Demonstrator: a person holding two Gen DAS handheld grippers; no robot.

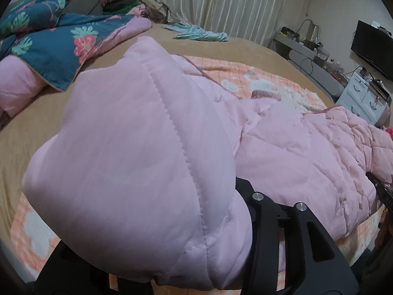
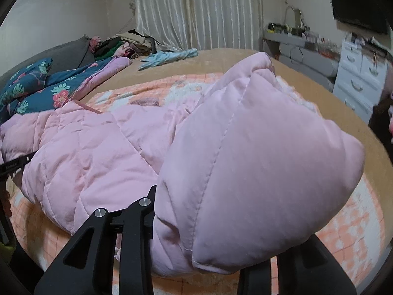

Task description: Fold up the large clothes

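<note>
A large pink quilted coat [image 1: 289, 147] lies across an orange and white patterned blanket [image 1: 245, 73] on the bed. My left gripper [image 1: 196, 221] is shut on a bulging pink part of the coat [image 1: 127, 147], which fills the view and hides the fingertips. My right gripper [image 2: 216, 221] is shut on another bulging part of the same coat [image 2: 258, 167]; the rest of the coat [image 2: 86, 152] stretches to the left. The other gripper's black tip shows at the far edge of each view [image 1: 380, 191] [image 2: 17, 164].
A blue floral quilt [image 1: 54, 44] lies at the bed's left. A light blue garment [image 1: 199, 33] lies at the far side near the curtain [image 1: 221, 5]. A pile of clothes [image 2: 122, 44] sits far left. White drawers [image 2: 361, 78] and a TV [image 1: 373, 46] stand right.
</note>
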